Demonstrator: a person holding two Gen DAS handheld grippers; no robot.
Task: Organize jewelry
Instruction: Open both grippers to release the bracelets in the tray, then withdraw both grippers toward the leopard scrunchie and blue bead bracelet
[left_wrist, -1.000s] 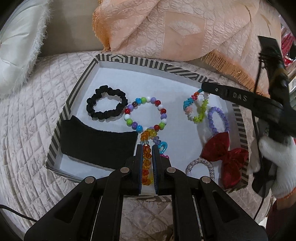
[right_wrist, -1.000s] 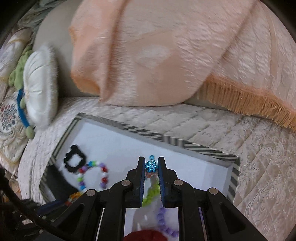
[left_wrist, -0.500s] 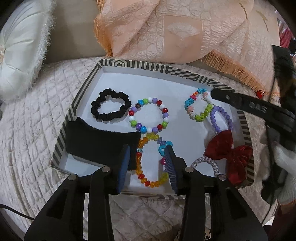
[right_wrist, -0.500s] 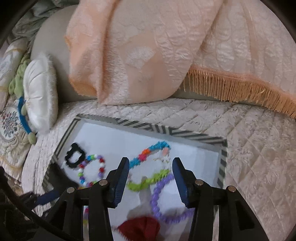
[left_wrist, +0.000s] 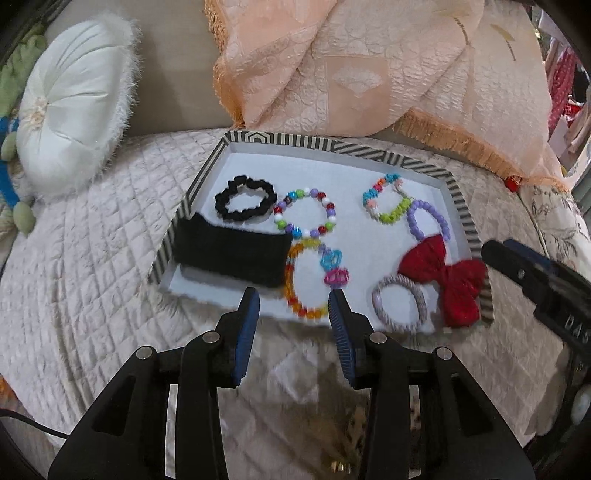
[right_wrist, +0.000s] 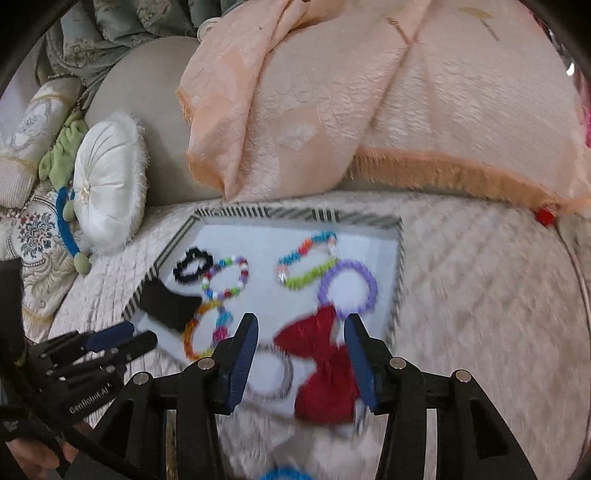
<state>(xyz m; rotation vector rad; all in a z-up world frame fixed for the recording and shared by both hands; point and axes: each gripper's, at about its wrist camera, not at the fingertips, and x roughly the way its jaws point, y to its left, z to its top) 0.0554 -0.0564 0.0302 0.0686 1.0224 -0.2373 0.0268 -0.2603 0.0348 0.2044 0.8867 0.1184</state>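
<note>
A striped tray (left_wrist: 332, 146) on the bed holds a black scrunchie (left_wrist: 245, 198), a black band (left_wrist: 229, 254), a multicolour bead bracelet (left_wrist: 306, 213), an amber bead bracelet (left_wrist: 295, 291), a turquoise-and-green bracelet (left_wrist: 384, 201), a purple bracelet (left_wrist: 428, 221), a red bow (left_wrist: 443, 284) and a lilac hair tie (left_wrist: 399, 304). My left gripper (left_wrist: 293, 308) hangs open over the tray's near edge, above the amber bracelet, holding nothing. My right gripper (right_wrist: 299, 332) is open and empty above the red bow (right_wrist: 325, 365), near the tray's right corner.
A white round cushion (left_wrist: 70, 118) lies to the left of the tray. A peach fringed blanket (left_wrist: 369, 74) is heaped just behind it. The quilted bed cover (left_wrist: 92, 277) spreads around the tray. A small red object (left_wrist: 511, 181) sits by the blanket fringe at right.
Both grippers opened and drew back from the tray. The left let go of the amber bracelet, the right let go of the turquoise-and-green bracelet; both bracelets now lie flat in the tray.
</note>
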